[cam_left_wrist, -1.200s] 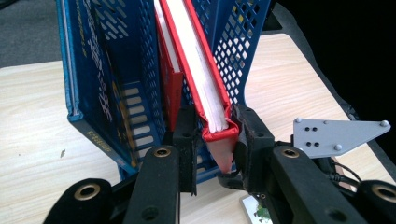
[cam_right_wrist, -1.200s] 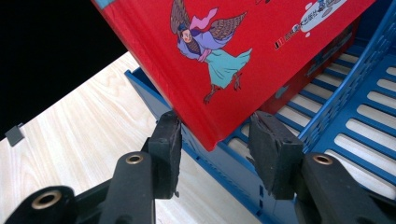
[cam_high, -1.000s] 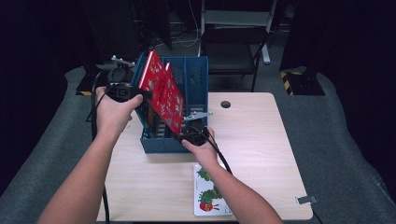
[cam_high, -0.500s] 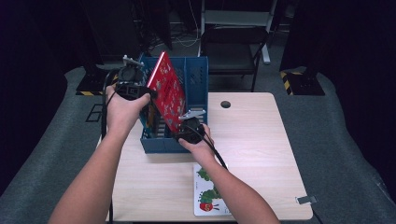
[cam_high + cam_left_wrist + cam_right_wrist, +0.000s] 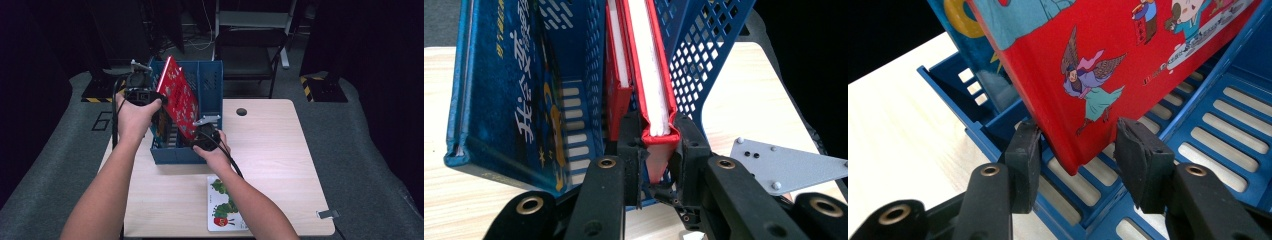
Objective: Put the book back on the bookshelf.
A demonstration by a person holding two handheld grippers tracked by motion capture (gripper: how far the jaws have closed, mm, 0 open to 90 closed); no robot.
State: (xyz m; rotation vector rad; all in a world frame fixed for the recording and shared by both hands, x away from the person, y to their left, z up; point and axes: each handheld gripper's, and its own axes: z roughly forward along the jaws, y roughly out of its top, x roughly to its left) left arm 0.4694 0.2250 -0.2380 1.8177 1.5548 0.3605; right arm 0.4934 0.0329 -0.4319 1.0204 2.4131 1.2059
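Book (image 5: 180, 102) is leaning tilted over the blue file rack (image 5: 212, 82), its long axis running from about 11 o'clock at the top corner down to 5 o'clock at the bottom corner in the high view. The cover is showing bright red, dotted with small printed figures; in the right gripper view a winged figure in purple and teal is appearing on it, and in the left gripper view the white page block is showing between red boards.

The left claw (image 5: 655, 135) is pinching the book's upper edge, its jaws having just been closing, with the red cover pressed between the pads. The right claw (image 5: 1079, 152) is standing spread, with the book's lower corner between the pads; the left pad looks to be touching the cover, the right pad standing apart from it.

The rack is sitting on the worktop (image 5: 280, 150) at about 10 o'clock from its middle. Another blue book (image 5: 519, 100) with yellow and white lettering is standing in a neighbouring compartment. A caterpillar picture book (image 5: 225, 207) is lying flat at 6 o'clock, near the worktop's front edge.
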